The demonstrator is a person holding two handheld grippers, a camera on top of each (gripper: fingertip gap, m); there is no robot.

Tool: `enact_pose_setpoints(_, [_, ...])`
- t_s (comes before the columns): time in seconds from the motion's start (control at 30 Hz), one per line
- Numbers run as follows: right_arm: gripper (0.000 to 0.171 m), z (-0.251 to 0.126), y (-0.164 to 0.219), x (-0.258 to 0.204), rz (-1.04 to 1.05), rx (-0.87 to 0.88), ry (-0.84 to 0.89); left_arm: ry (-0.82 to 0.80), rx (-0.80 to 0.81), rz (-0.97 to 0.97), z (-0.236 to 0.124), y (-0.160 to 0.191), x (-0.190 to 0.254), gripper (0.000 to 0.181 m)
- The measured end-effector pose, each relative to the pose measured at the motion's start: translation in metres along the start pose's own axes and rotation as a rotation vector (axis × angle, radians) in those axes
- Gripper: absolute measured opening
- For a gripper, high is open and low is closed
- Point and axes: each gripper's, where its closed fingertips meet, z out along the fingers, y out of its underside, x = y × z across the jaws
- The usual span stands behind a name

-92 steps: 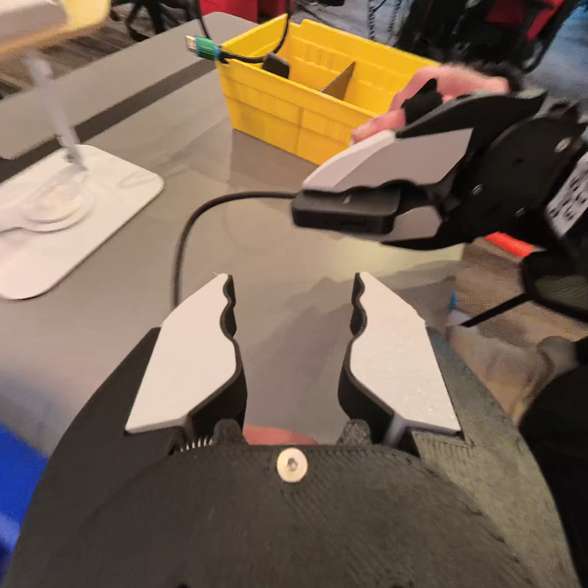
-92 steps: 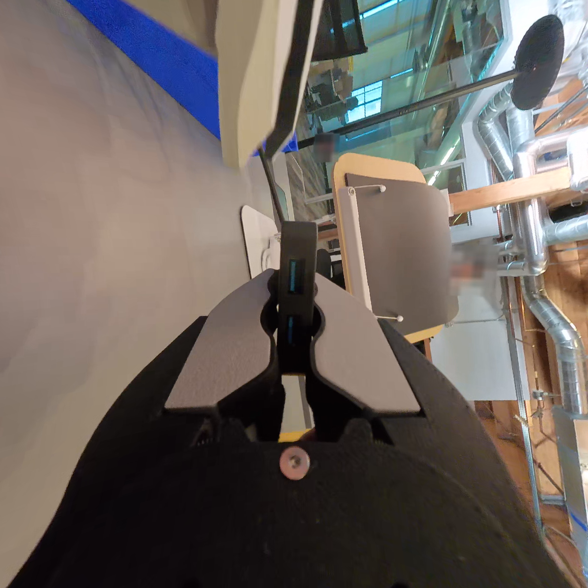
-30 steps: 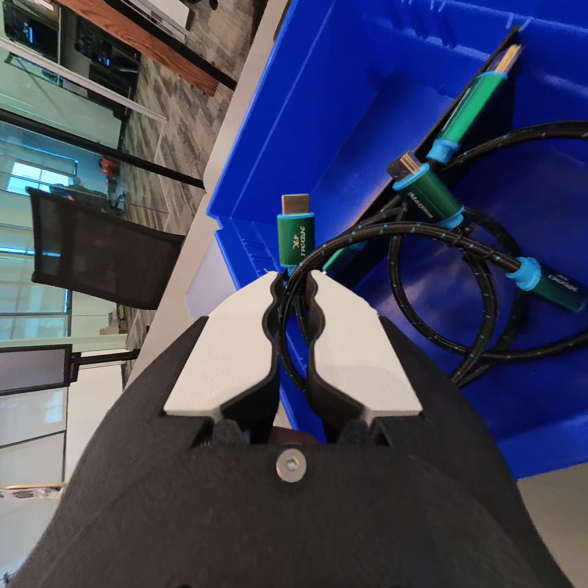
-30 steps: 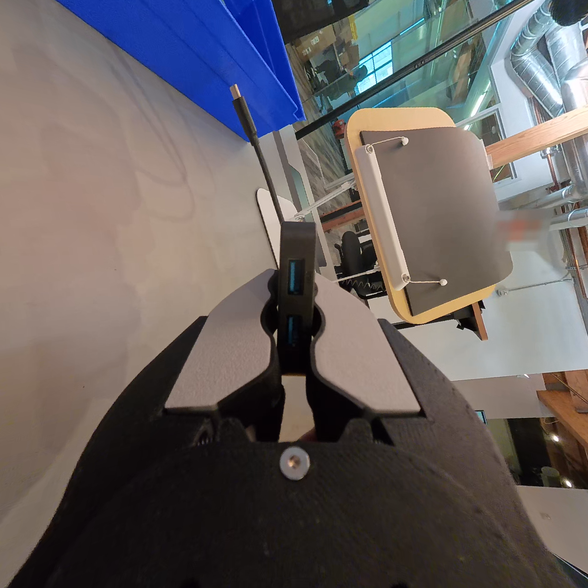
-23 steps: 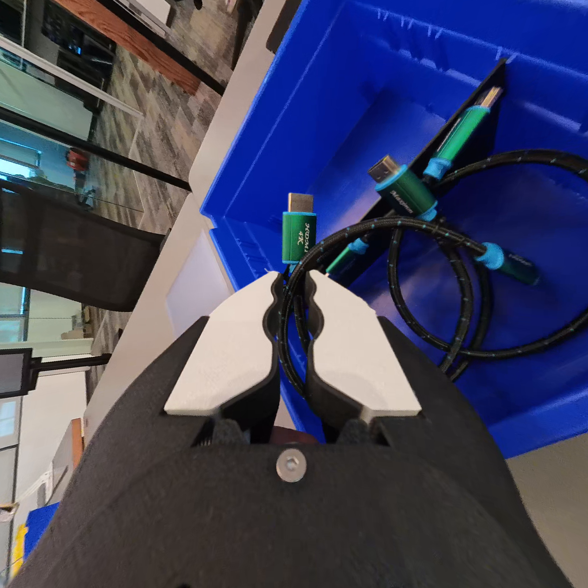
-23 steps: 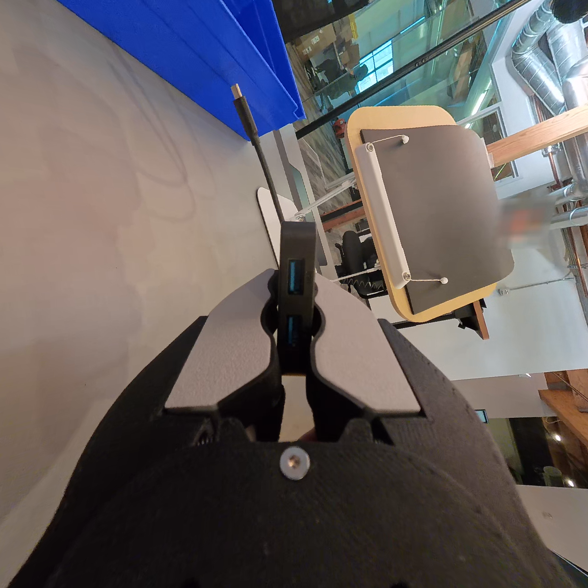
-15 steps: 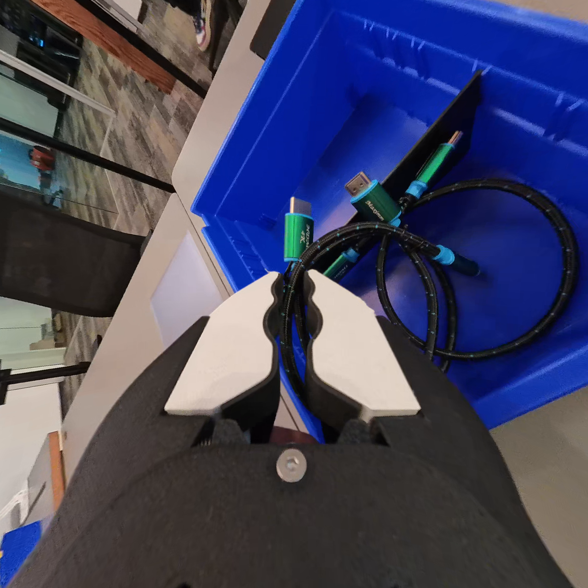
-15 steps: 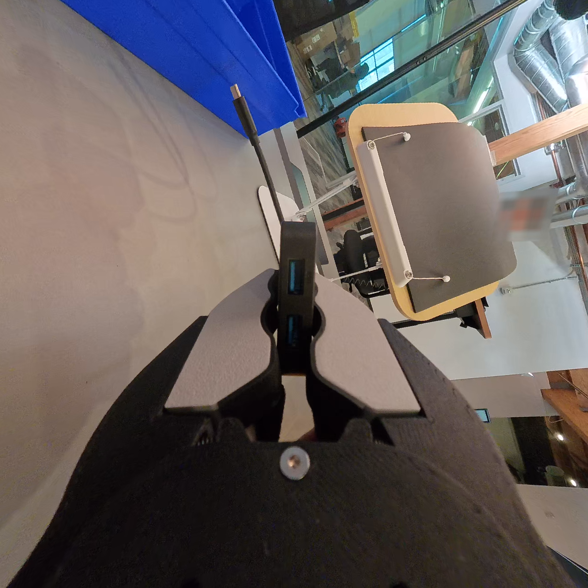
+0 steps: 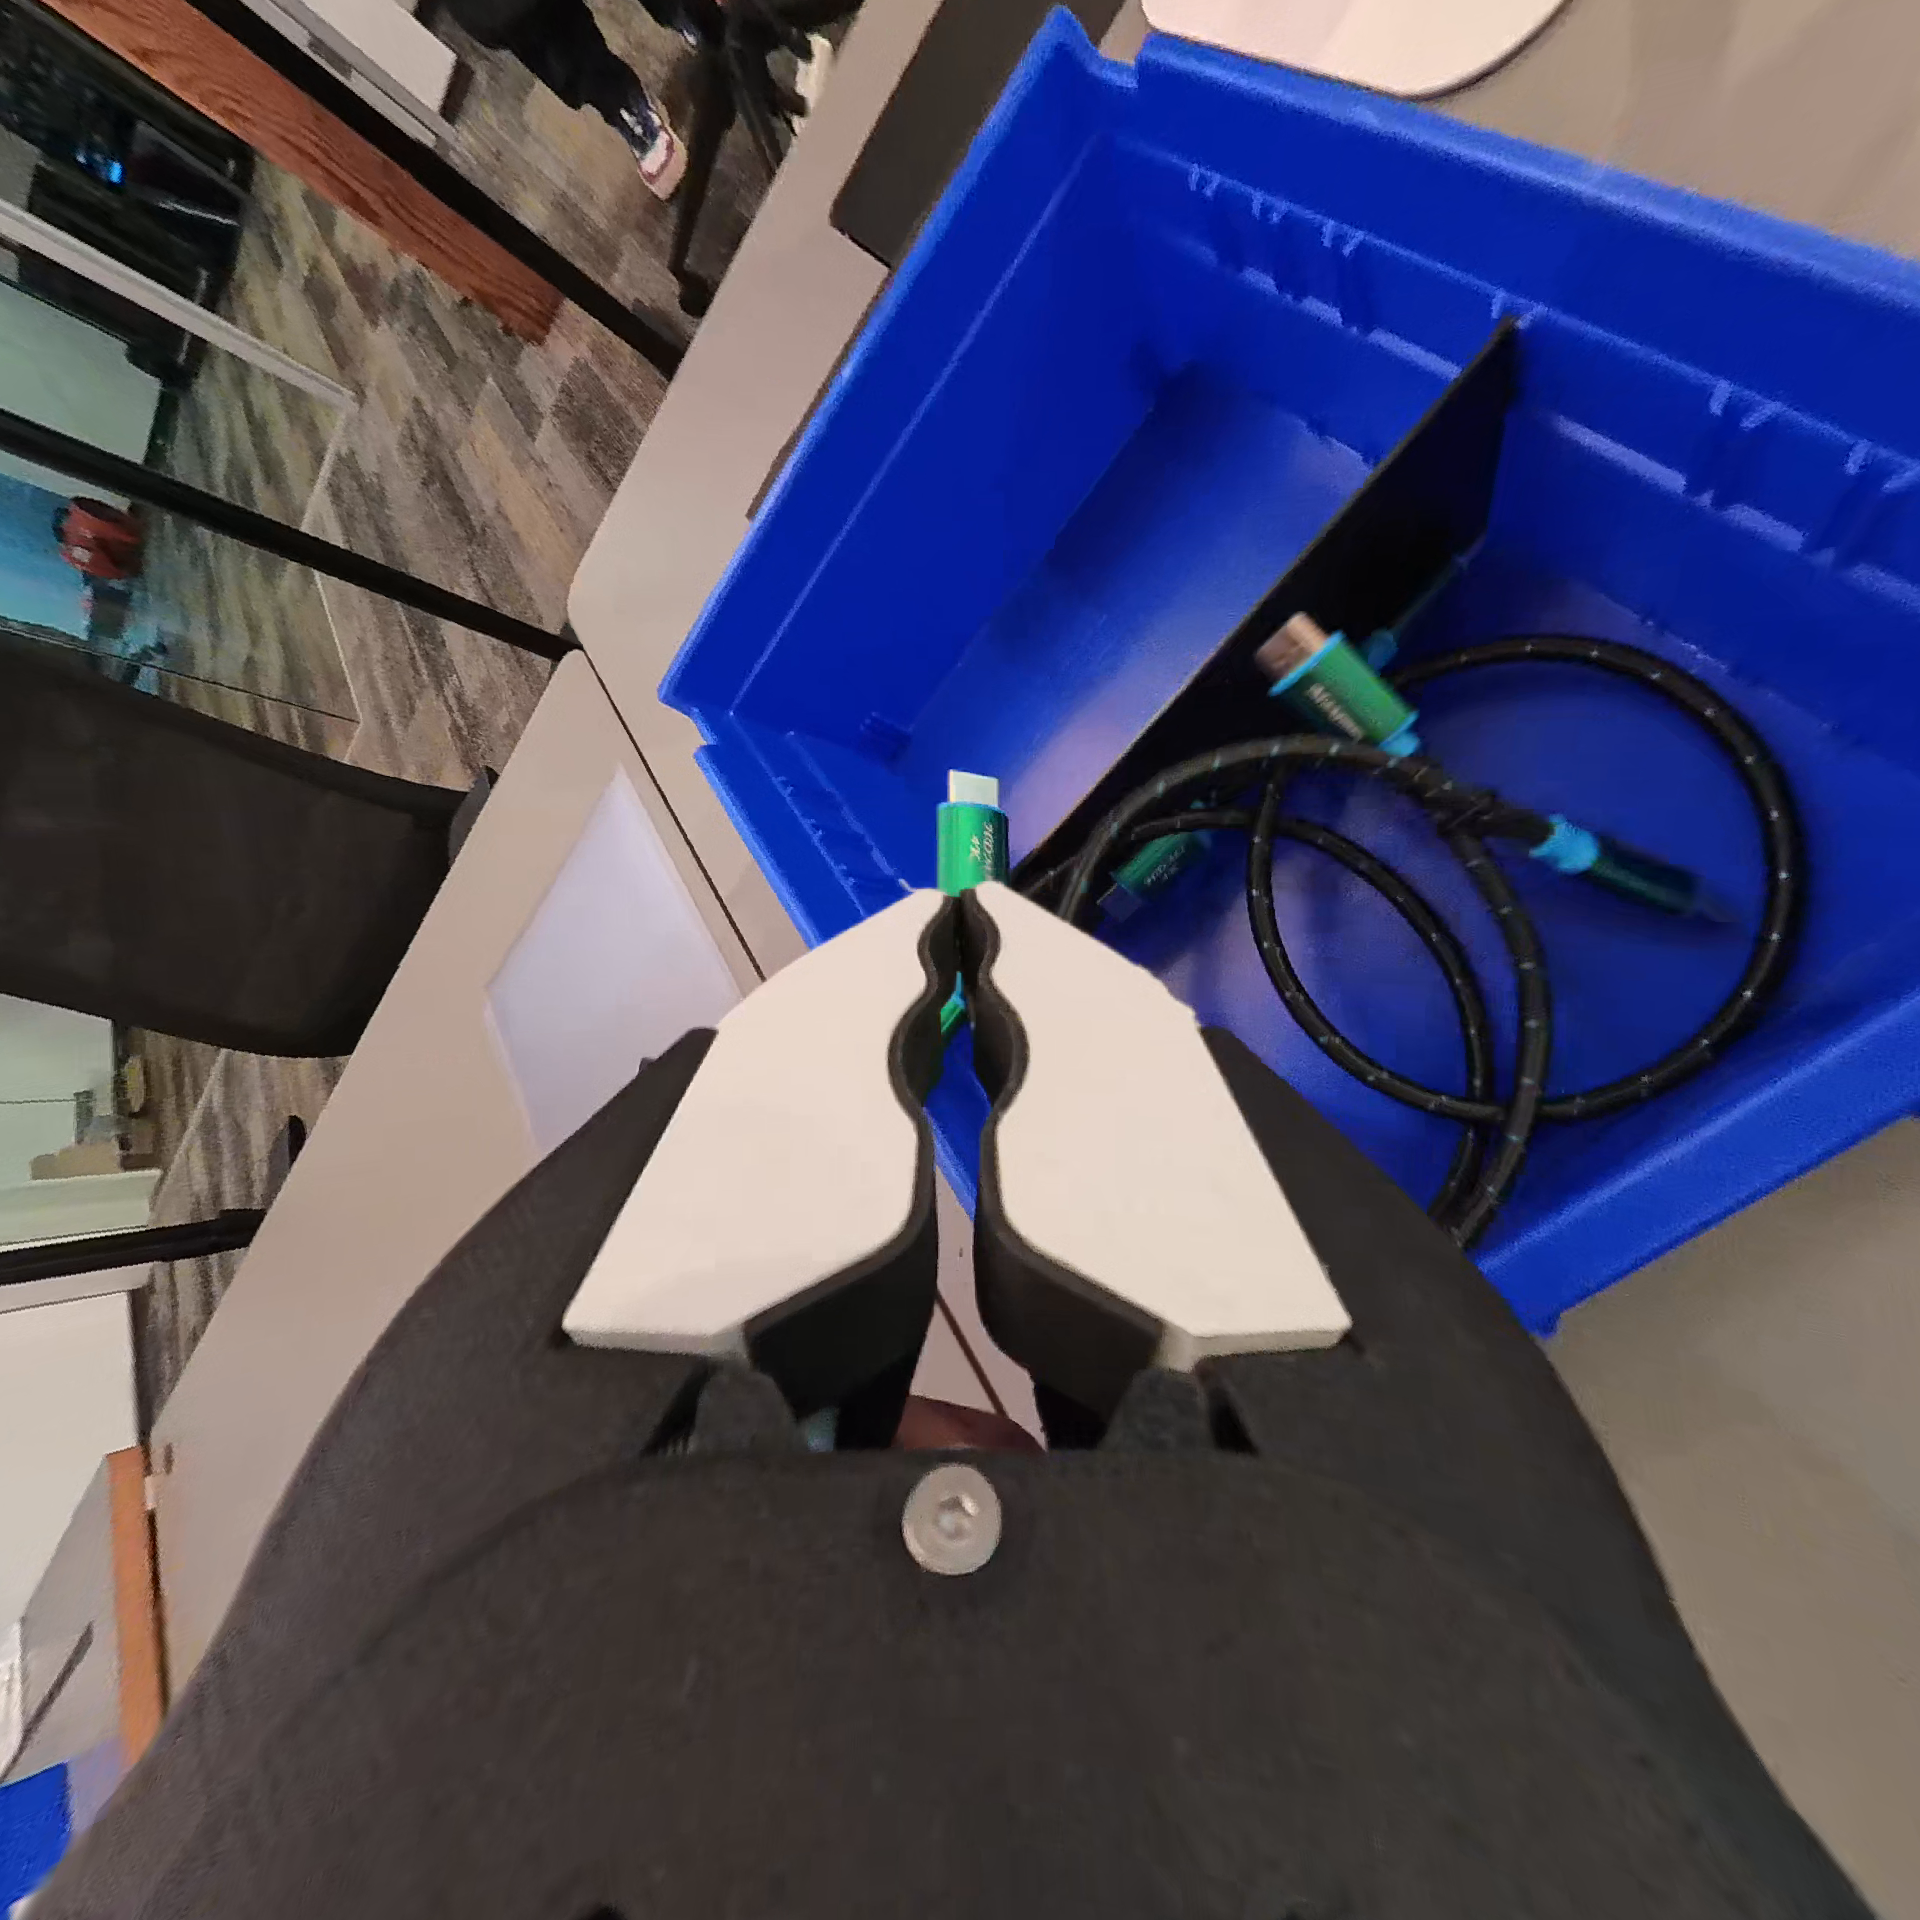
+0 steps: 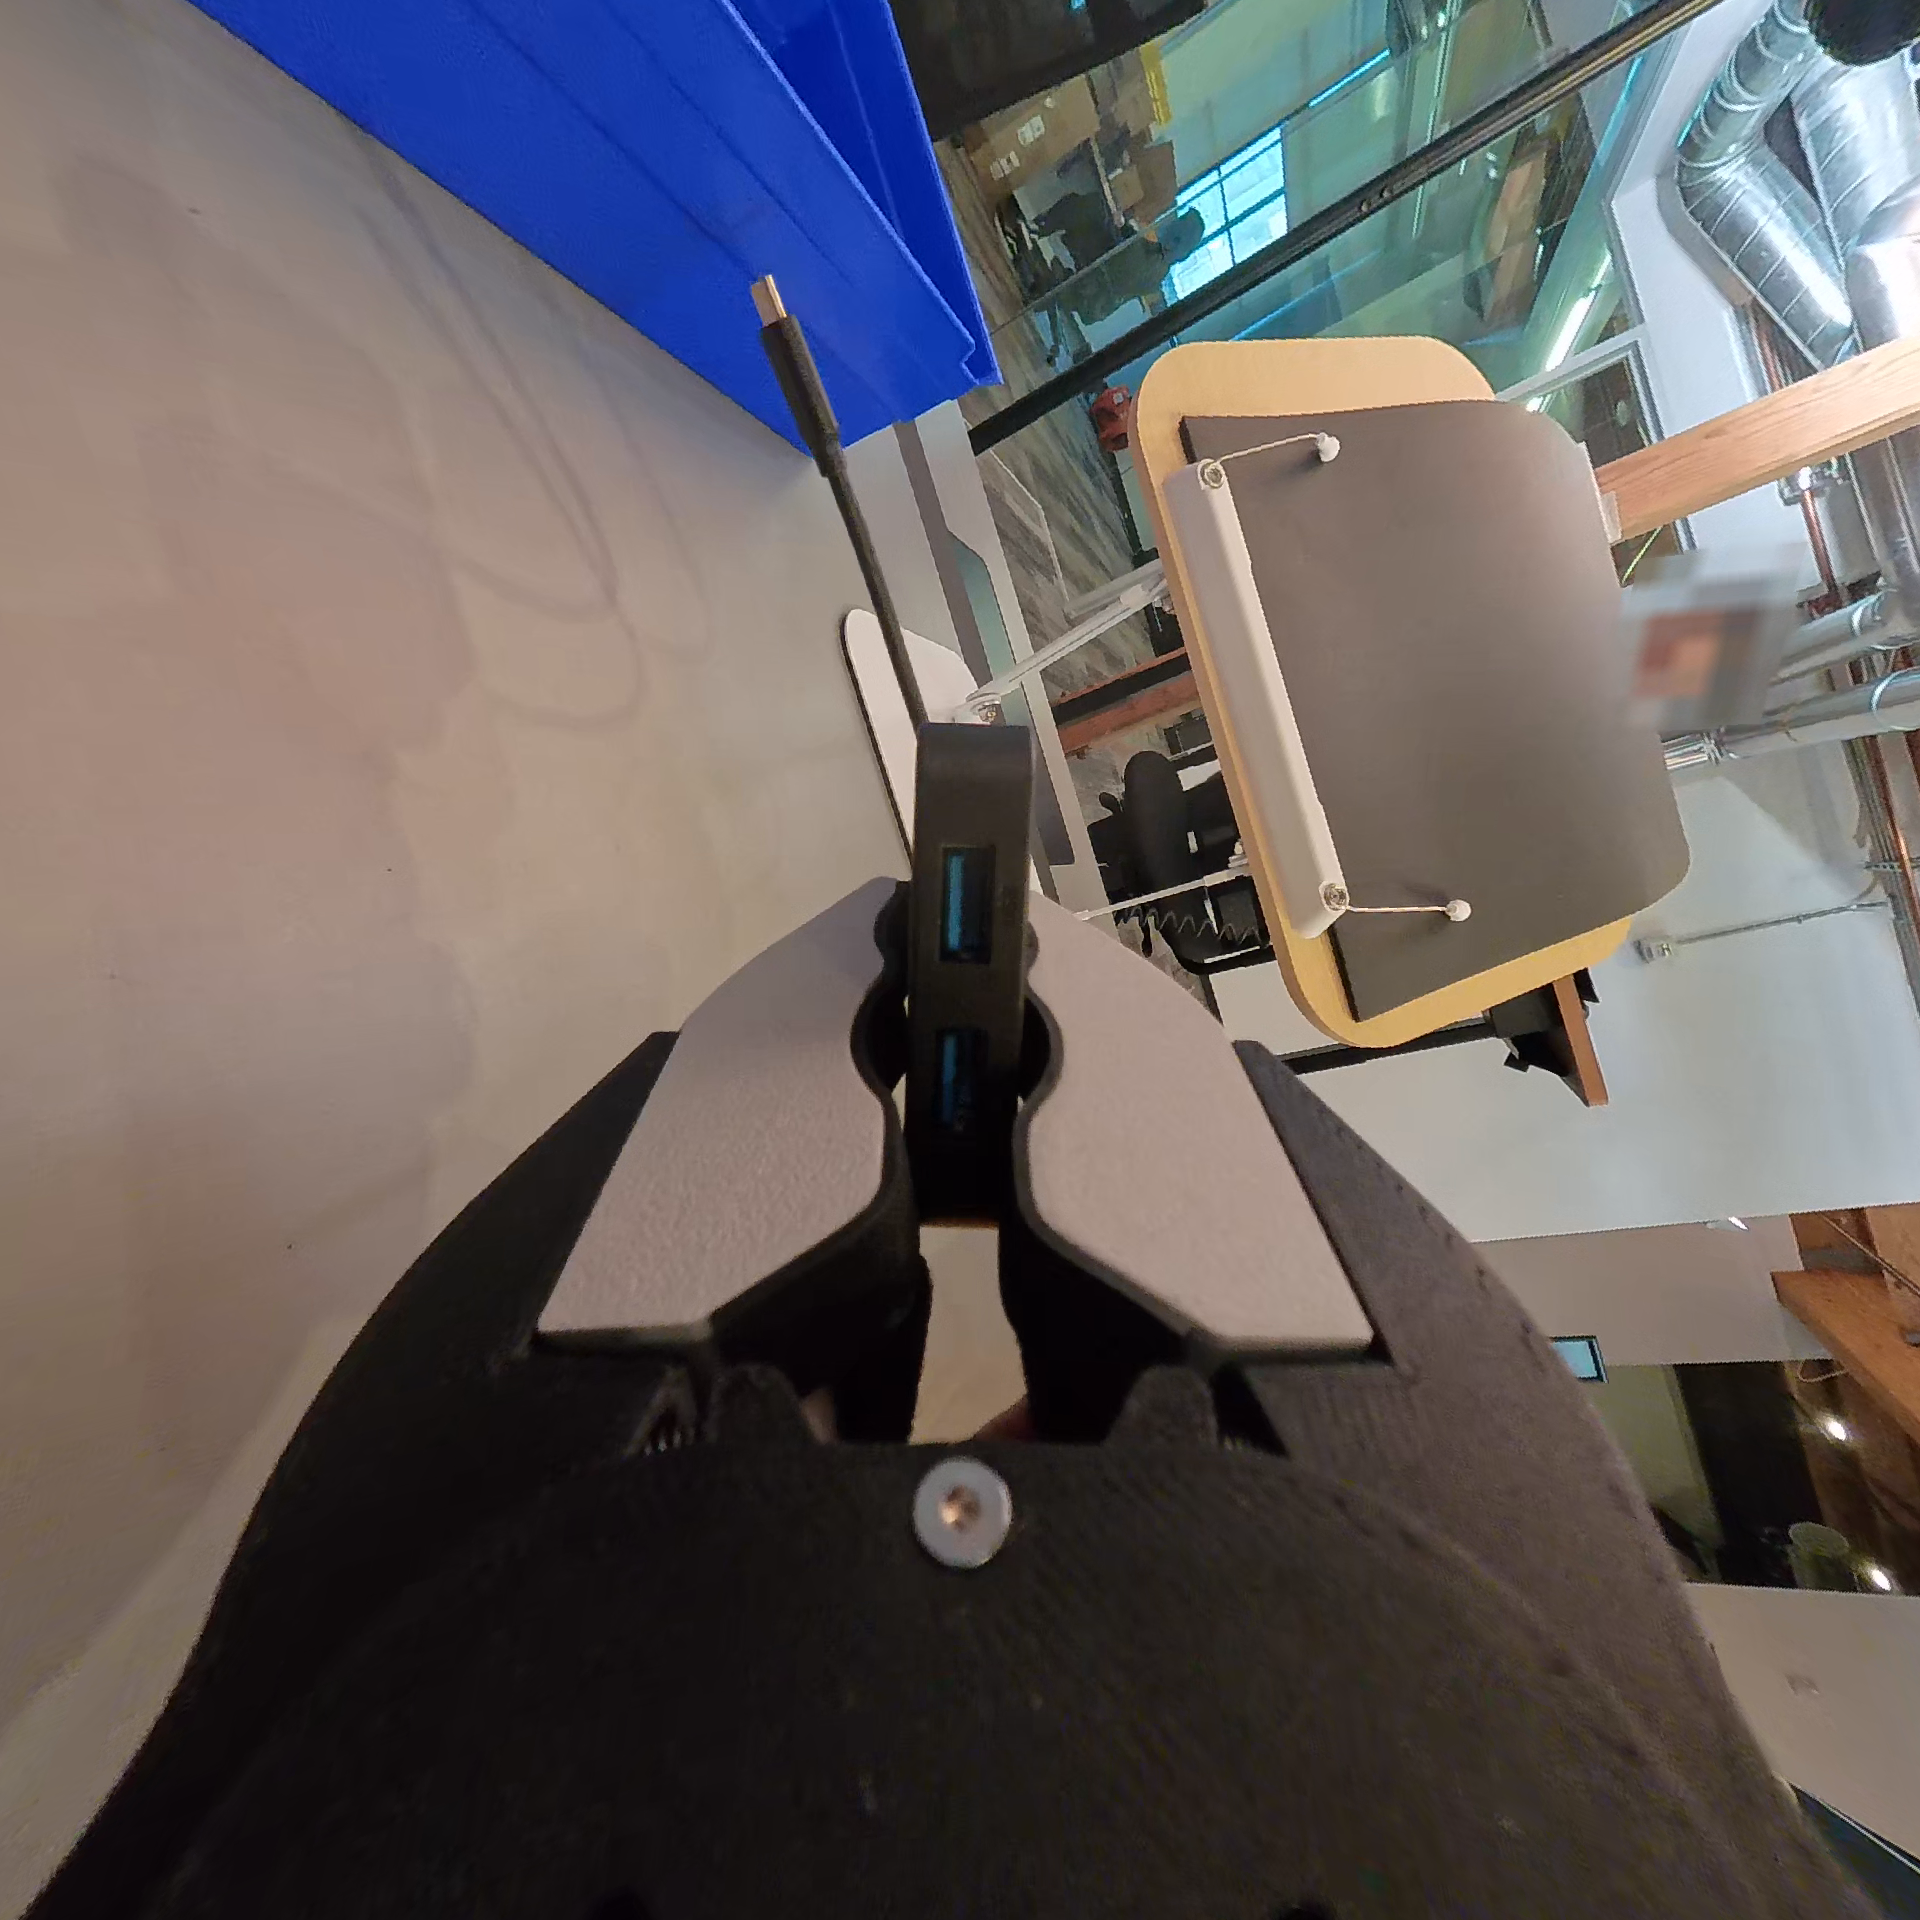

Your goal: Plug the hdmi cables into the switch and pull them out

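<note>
The left hand-held gripper [image 9: 961, 909] had its white fingers pressed together around a green HDMI plug [image 9: 971, 831], whose metal tip stuck out past the fingertips; the cable behind the plug was hidden between the fingers, so only a sliver of green showed in the gap. Beyond it, a blue bin [image 9: 1351, 260] sat on the pale desk [image 9: 1714, 1507] near the desk's far edge, split by a black divider [image 9: 1351, 582]. In the compartment on the right lay coiled black braided cables [image 9: 1507, 935] with several more green plugs; one plug [image 9: 1340, 691] leaned against the divider, and another lower down was partly covered by the coils and hard to make out. The bin's upper right corner was cut off by the frame. The right hand-held gripper [image 10: 961, 945] pinched a black switch [image 10: 971, 904] edge-on, showing two blue ports, with its lower end hidden between the fingers. A thin black lead [image 10: 831, 468] rose from the switch, ending in a small metal connector in front of the bin's outer wall [image 10: 623, 135].
</note>
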Motion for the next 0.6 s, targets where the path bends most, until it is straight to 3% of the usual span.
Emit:
enact_pose_setpoints(0.07, [0.013, 0.0, 0.0, -0.001, 0.001, 0.0, -0.002, 0.047, 0.008, 0.023, 0.0, -0.002, 0.011, 0.001])
enact_pose_setpoints(0.17, [0.013, 0.0, 0.001, -0.002, 0.003, -0.001, -0.007, 0.093, 0.041, 0.097, 0.003, -0.011, 0.032, 0.027])
enact_pose_setpoints(0.3, [0.013, 0.001, 0.0, -0.002, 0.005, 0.0, -0.008, 0.171, -0.052, 0.141, 0.02, -0.008, 0.073, 0.027])
enact_pose_setpoints(0.37, [0.013, 0.0, 0.0, -0.002, 0.011, 0.001, -0.007, 0.246, -0.082, 0.091, 0.029, -0.008, 0.098, 0.03])
enact_pose_setpoints(0.5, [0.013, -0.001, 0.002, -0.002, 0.01, -0.001, -0.007, 0.301, -0.143, -0.02, 0.049, -0.005, 0.129, 0.056])
enact_pose_setpoints(0.6, [0.013, -0.002, 0.003, -0.002, 0.014, -0.002, -0.007, 0.245, -0.192, -0.09, 0.062, -0.001, 0.129, 0.047])
